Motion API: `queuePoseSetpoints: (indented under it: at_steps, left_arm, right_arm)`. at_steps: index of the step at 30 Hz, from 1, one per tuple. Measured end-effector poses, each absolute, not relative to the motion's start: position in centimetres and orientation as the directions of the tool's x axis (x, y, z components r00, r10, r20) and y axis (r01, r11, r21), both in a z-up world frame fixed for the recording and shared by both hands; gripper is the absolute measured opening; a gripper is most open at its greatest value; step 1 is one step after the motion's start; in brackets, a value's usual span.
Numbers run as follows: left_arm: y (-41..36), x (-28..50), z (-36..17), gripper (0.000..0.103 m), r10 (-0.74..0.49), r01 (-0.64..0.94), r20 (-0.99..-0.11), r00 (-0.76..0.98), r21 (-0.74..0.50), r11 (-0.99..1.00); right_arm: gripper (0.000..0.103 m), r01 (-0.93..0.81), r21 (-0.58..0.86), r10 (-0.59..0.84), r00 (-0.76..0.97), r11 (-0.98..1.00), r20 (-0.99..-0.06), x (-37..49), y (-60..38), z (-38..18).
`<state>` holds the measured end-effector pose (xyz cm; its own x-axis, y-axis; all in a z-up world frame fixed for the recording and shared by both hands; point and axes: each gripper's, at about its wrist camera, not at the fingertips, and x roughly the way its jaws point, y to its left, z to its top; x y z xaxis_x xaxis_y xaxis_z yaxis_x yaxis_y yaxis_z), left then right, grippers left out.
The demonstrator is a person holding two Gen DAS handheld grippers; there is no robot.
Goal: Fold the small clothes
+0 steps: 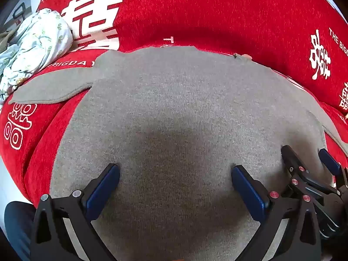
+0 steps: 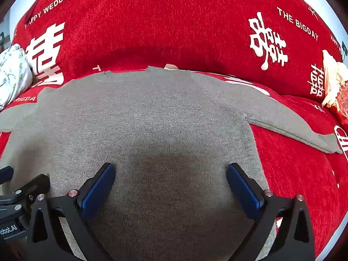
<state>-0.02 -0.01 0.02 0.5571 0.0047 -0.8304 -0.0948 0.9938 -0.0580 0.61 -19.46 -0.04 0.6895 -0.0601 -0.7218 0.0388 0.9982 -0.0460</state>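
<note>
A small grey knit sweater [image 1: 174, 100] lies flat on a red sofa seat, neck toward the backrest, sleeves spread out to both sides. It also shows in the right wrist view [image 2: 152, 113]. My left gripper [image 1: 175, 174] is open just above the sweater's lower body, nothing between its blue pads. My right gripper [image 2: 170, 173] is open too, over the lower right of the sweater, and shows at the right edge of the left wrist view [image 1: 308, 156]. The left sleeve [image 1: 52, 91] and right sleeve [image 2: 293, 126] lie flat on the cushion.
The sofa cover [image 2: 174, 21] is red with white characters and lettering. A crumpled pale floral garment [image 1: 37, 47] lies at the sofa's left end. A cream and red cushion or cloth [image 2: 335, 82] sits at the right end.
</note>
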Motion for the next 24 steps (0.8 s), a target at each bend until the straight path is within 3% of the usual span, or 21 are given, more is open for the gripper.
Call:
queuePoseSetpoints:
  at_steps: [24]
  left_arm:
    - [-0.07, -0.04, -0.07, 0.103, 0.008, -0.098, -0.836, 0.549, -0.055, 0.994]
  right_arm:
    - [0.102, 0.039, -0.055, -0.067, 0.690, 0.998, -0.721, 0.68, -19.20, -0.29]
